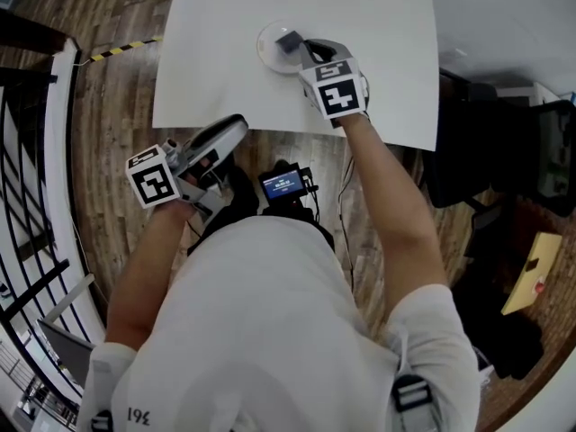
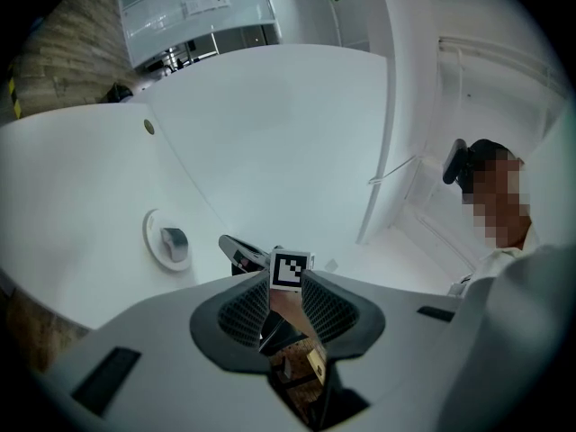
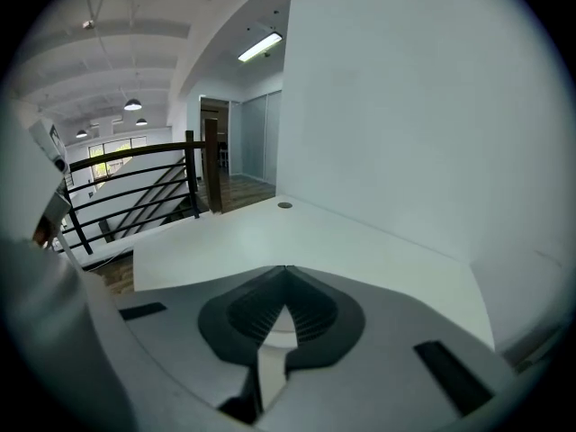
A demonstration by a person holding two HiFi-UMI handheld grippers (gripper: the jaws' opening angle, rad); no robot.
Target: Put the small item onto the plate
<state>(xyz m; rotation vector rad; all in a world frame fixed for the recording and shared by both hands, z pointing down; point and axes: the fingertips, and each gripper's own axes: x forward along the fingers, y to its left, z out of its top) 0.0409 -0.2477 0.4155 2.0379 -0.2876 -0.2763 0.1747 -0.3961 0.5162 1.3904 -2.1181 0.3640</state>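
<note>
Resting on the round white plate (image 1: 263, 50), the small grey item (image 1: 290, 41) lay toward the far side of the white desk (image 1: 387, 25). The right hand-held gripper (image 1: 306, 50) reached out over the desk on an outstretched arm, with its tip just beside the item in the head view. Its own view showed the jaws brought together at the tips with nothing between them. From the left gripper view, that same tool stood to the right of the plate and apart from it, and the item sat upright in the middle of the dish.

The left hand-held gripper (image 1: 236, 126) was held back at the near edge of the desk, well apart from the plate and pointing roughly level toward it. Its jaws stood only a narrow way apart and held nothing; through the slit the other tool's marker cube (image 2: 290, 270) showed. A brown wooden floor (image 1: 117, 106) lay around the desk, and a black railing (image 1: 27, 232) ran along the left.
</note>
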